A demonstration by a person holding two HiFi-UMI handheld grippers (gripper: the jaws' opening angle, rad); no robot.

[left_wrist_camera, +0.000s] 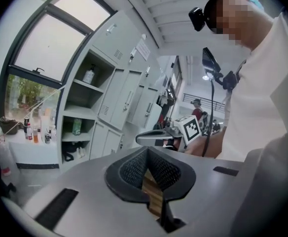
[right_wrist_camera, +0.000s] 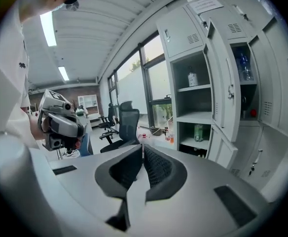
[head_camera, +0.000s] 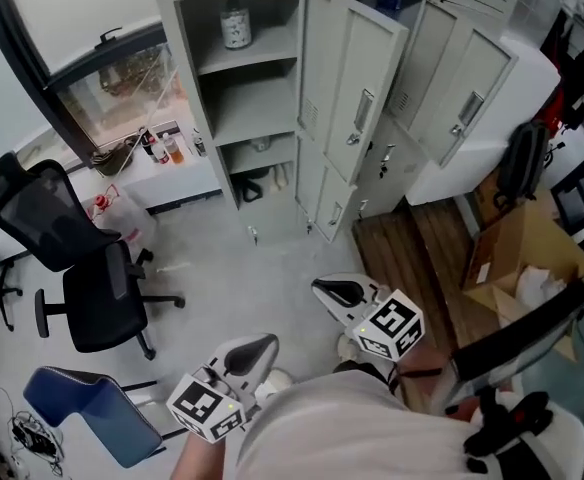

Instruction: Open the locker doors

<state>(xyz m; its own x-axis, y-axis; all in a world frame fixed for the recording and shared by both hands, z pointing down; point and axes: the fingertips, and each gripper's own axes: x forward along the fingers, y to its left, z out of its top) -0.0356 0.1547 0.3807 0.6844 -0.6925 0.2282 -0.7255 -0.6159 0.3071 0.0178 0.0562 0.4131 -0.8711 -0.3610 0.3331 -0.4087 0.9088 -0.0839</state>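
**Locker doors** (head_camera: 487, 78): grey painted sheet metal, standing ahead, well apart from both tools.
- One open door (head_camera: 347, 68) is swung out from the left column, and the neighbouring doors to its right are closed.
- Handling, as judged: the panels are stiff, thin and light on their hinges, with smooth, slippery faces. Hold is best taken at the small latch handle (head_camera: 469, 110), not on the panel.

**Left hand-held gripper** (left_wrist_camera: 145, 168): jaws together, nothing held.

**Right hand-held gripper** (right_wrist_camera: 141, 162): jaws together, nothing held.
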